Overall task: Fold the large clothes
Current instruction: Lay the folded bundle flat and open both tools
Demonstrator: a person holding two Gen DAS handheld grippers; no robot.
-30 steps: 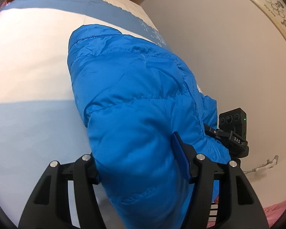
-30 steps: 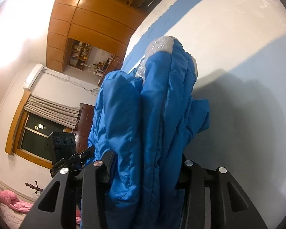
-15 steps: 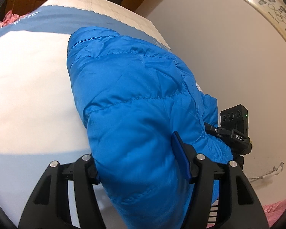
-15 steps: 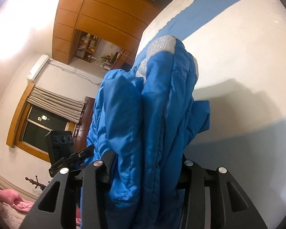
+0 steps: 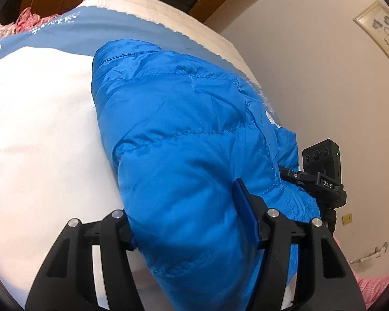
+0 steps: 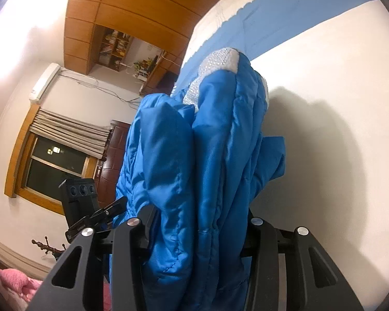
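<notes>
The blue down jacket (image 5: 184,140) is found lifted clear of the bed cover (image 5: 39,134), bundled and carried between both hand-held tools. In the left wrist view it fills the field from 6 o'clock up toward 12 o'clock, with the bed lying from 9 to 12 o'clock behind it. The left gripper (image 5: 192,223) is clamped on a thick padded bulge of the jacket, the jaws held well apart by the filling. The right gripper (image 6: 197,230) is clamped on several gathered layers hanging edge-on, the jaws closer together. Each tool is visible in the other's view: at 3 o'clock in the left, at 8 o'clock in the right.

The shell is a smooth, faintly glossy synthetic, quilted in stitched channels, with puffed, rounded panels between the seams. A pale, speckled lining patch (image 6: 220,61) is exposed at the upper end in the right view. The bed cover is matte, white with a blue band (image 5: 96,33) edged in a scalloped line.

The garment is judged light, soft and springy; it is likely to slip on the pads and to re-inflate after pressing. Hold is best taken at seams, hem or collar, where the filling is thinnest, and folds should be pressed flat on the cover.
</notes>
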